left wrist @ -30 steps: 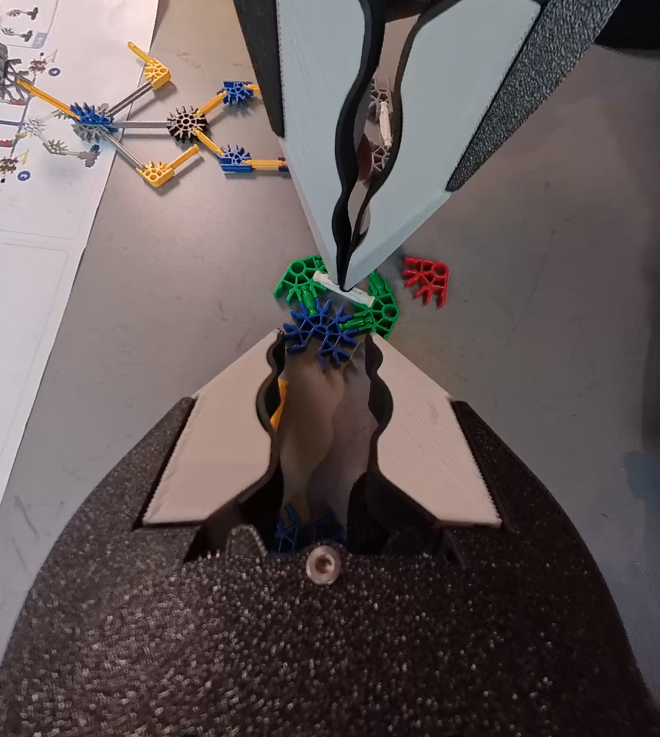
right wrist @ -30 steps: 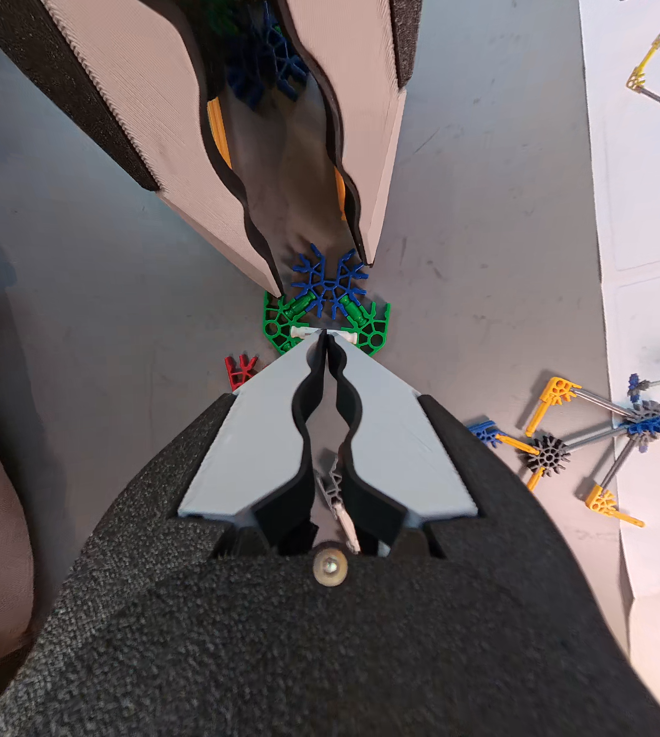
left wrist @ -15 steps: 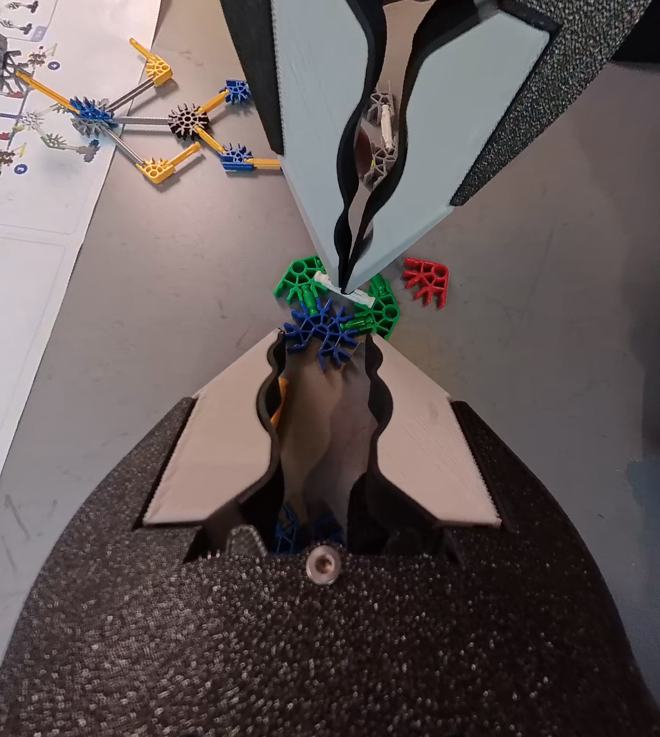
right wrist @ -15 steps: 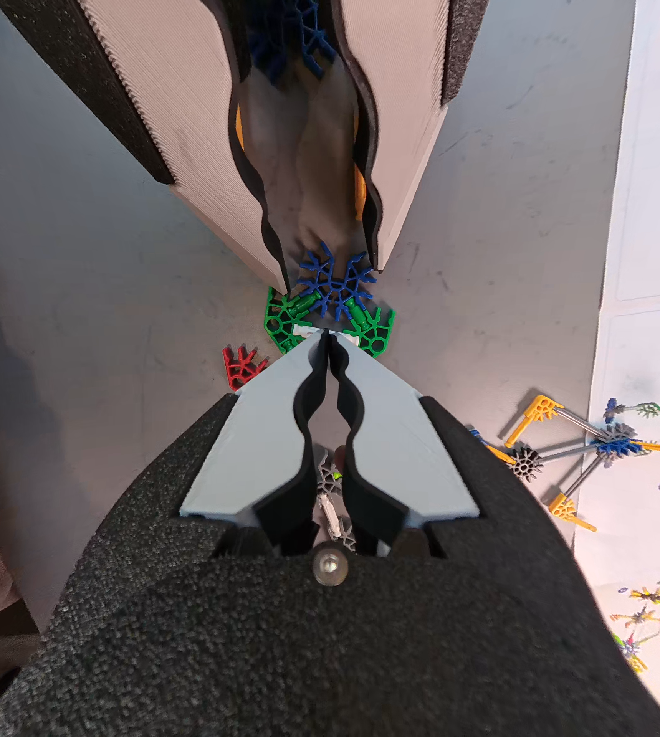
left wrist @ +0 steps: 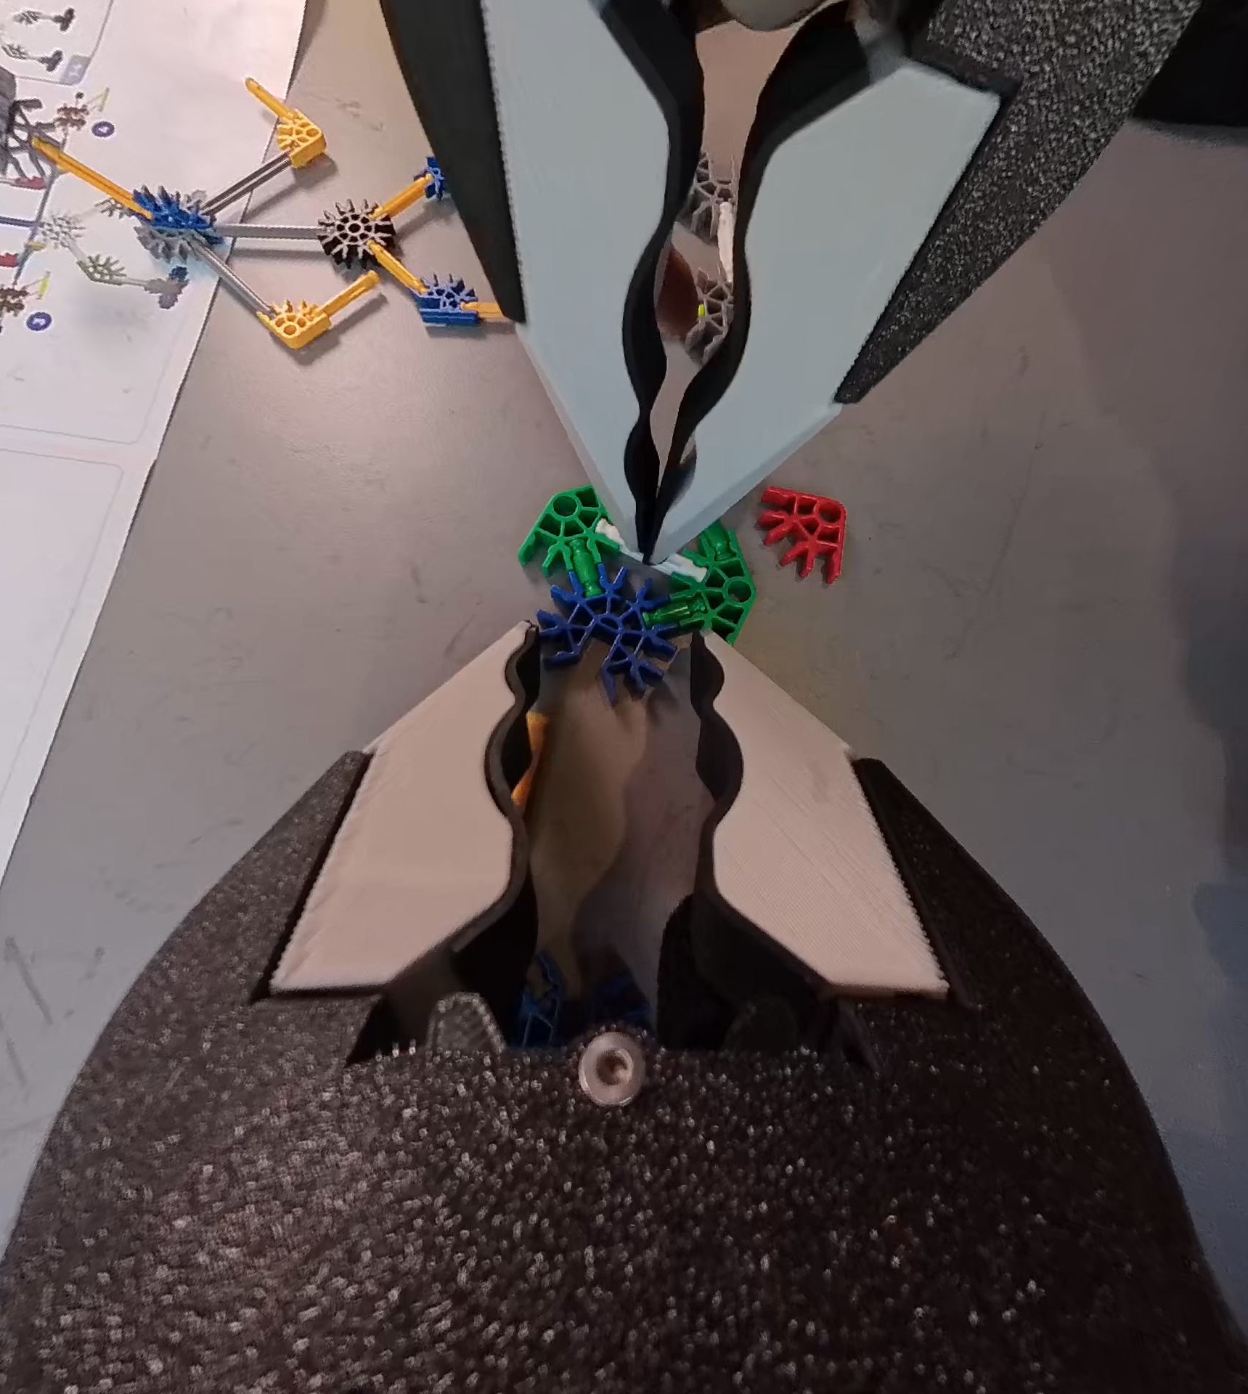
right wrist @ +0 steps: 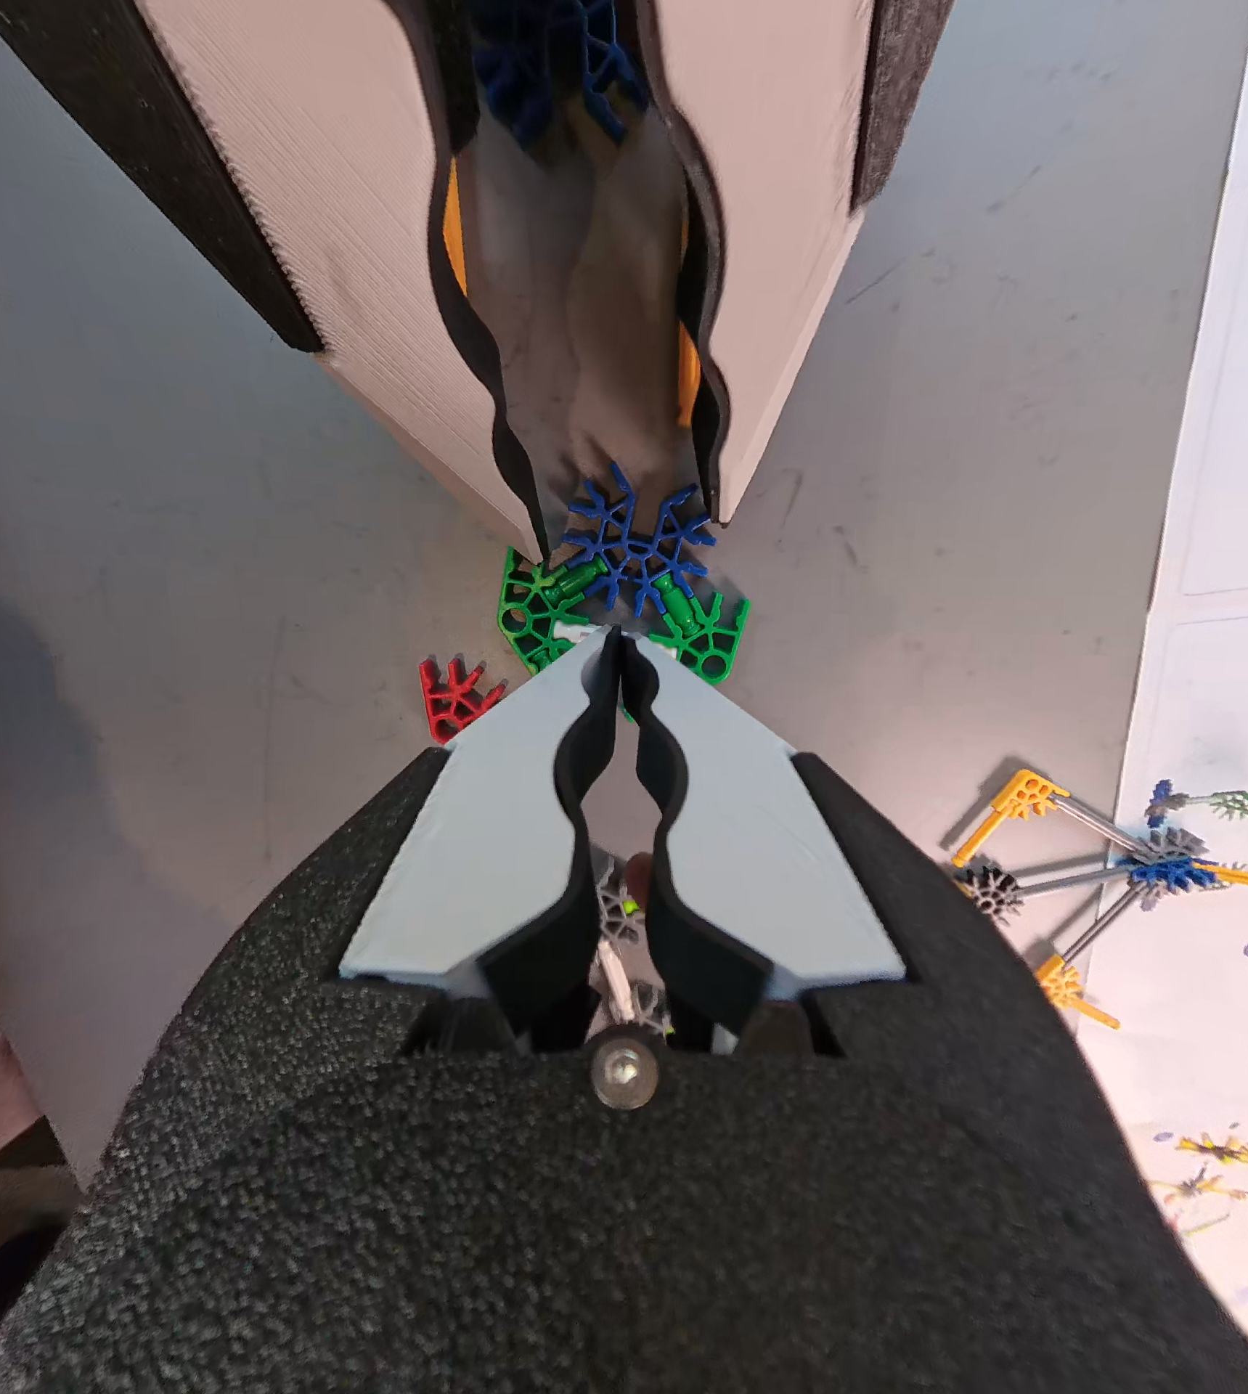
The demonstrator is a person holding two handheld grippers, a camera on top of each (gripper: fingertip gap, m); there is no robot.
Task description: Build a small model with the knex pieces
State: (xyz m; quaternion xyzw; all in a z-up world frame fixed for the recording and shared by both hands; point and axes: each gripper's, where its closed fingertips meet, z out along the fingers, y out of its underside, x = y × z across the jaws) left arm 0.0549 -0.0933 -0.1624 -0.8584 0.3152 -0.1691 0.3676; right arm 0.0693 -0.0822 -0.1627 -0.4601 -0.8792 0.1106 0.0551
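A small assembly lies on the grey table: a blue snowflake connector (left wrist: pixel 609 622) joined by short green rods to two green connectors (left wrist: pixel 564 520) (left wrist: pixel 722 600), with a white rod (left wrist: pixel 685 566) between these. My left gripper (left wrist: pixel 613 637), with beige fingers, is closed on the blue connector from both sides. My right gripper (right wrist: pixel 619 632), with light-blue fingers, faces it and is shut on the white rod (right wrist: pixel 575 630). The blue connector (right wrist: pixel 636 547) and green connectors (right wrist: pixel 530 618) (right wrist: pixel 707 641) also show in the right wrist view. A red connector (left wrist: pixel 805 532) lies loose just beside the assembly.
A larger build of yellow, grey, blue and black pieces (left wrist: pixel 266 234) lies partly on a white instruction sheet (left wrist: pixel 17 452); both show in the right wrist view too, the build (right wrist: pixel 1103 890) and the sheet (right wrist: pixel 1247 452). The red connector (right wrist: pixel 455 698) lies by my right finger.
Both grippers keep their hold and the assembly stays in place. The right gripper has tilted a little, so the table shifts in its view.
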